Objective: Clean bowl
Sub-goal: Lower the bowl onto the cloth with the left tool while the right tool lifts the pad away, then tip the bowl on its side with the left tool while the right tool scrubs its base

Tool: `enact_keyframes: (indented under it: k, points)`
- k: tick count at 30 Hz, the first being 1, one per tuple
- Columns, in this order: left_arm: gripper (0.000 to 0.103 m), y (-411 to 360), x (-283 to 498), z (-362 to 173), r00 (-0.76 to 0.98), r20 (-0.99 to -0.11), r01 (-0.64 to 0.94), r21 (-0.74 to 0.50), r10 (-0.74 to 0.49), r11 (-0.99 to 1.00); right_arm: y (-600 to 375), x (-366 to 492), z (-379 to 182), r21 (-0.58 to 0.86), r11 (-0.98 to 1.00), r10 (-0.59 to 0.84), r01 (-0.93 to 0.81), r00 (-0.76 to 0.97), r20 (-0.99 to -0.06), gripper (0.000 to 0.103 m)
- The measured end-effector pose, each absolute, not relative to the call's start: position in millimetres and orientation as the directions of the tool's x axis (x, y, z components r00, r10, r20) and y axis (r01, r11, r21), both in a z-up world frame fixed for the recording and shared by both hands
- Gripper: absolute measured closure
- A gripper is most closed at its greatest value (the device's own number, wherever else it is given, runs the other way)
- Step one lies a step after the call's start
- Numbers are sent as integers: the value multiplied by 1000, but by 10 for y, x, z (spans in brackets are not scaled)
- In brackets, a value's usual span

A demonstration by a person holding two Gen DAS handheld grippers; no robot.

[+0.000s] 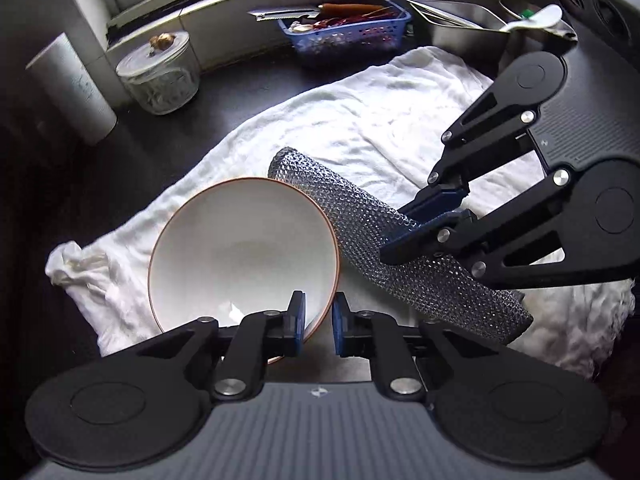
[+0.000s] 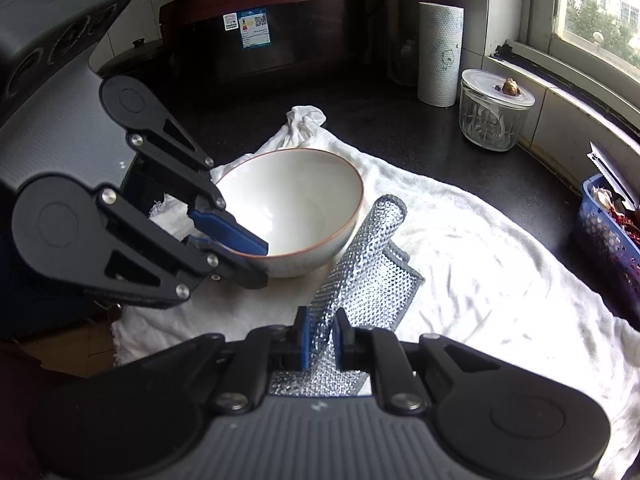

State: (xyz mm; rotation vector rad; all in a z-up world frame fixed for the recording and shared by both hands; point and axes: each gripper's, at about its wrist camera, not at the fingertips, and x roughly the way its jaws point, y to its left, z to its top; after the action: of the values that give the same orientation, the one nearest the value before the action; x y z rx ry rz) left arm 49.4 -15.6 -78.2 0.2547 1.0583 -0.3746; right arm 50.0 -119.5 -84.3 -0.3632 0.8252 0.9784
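On a white towel (image 2: 460, 248) spread over the dark counter (image 2: 400, 128) sits the white bowl (image 2: 296, 200) — the left gripper (image 1: 318, 322) pinches its near rim, one finger inside, one outside. Just beside it, the right gripper (image 2: 321, 334) clamps a silvery mesh scrubbing cloth (image 2: 360, 280) — folded, its far end beside the bowl's wall.

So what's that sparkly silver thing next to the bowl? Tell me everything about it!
It is a silver scrubbing cloth, woven in a shiny mesh with a grey edge. It is folded over into a loose roll. The right gripper has its fingers shut on one end, holding it slanted above the white towel. Its far end sits right beside the white bowl, which the left gripper grips by the rim. Whether cloth and bowl touch is hard to tell.
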Motion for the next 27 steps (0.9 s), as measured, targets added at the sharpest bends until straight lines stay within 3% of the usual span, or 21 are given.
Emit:
enact_keyframes:
  k: [6,10,12,21,27]
  points:
    - [95,342,660,-654,441,-804,174,-360,-399,917,-1253,519,-735,79,527,614,-846,315,-724,92]
    - [98,795,641,-746,503,-644,-52,-688,-576,724,-1309,567,-626,75,531,622,-844,328,-711,93]
    - [98,970,575,-868,549,-558,-118,-789,-623,602,-1317,594,-600,74,527,621,-847,325,-713,93]
    - [96,1365,392,-1245,642,-361,-144,-923,-676,356,-1073,557,-718,-44,346,608,-937,260,-750,93]
    - [95,1441,518,-1354,617,-305,-122,-948,-725,295,-870,500,-821,-135,176,591,-975,215,-778,93]
